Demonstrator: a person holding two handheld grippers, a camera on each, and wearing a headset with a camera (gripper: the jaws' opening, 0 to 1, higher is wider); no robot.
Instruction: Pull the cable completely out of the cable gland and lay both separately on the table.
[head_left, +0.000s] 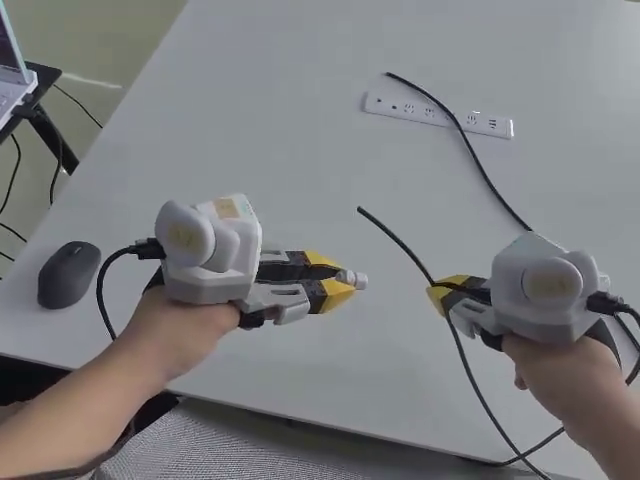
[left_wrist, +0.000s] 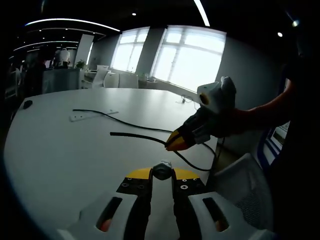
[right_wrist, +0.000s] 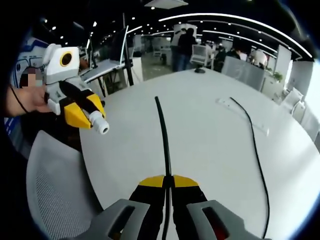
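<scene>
- head view: pinches the cable gland (head_left: 355, 281) at the very tips of the left gripper (head_left: 340, 285), jaws closed on it, up above the table (head_left: 280, 140), probably so the bore is left unblocked.
- clamps the black cable (head_left: 395, 240) in the right gripper (head_left: 438, 293), jaws shut on it partway along; lifts the free end up and away while the tail droops off the near table edge. sits well apart from the cable gland, so looks fully pulled out.
- left gripper view: shows the cable gland squeezed between the two yellow-tipped jaws, nose forward. faces the right gripper across a gap, with the cable arcing from it over the table.
- right gripper view: sends the cable straight out from between the closed jaws, a grip in line with the cable that suits a straight pull. finds the left gripper off to one side, with nothing in the open end of the cable gland.
- by this reading, leaves only the lowering and letting go, each piece on bare table, apart from the other and away from the power strip (head_left: 440, 115) to avoid a tangle.
</scene>
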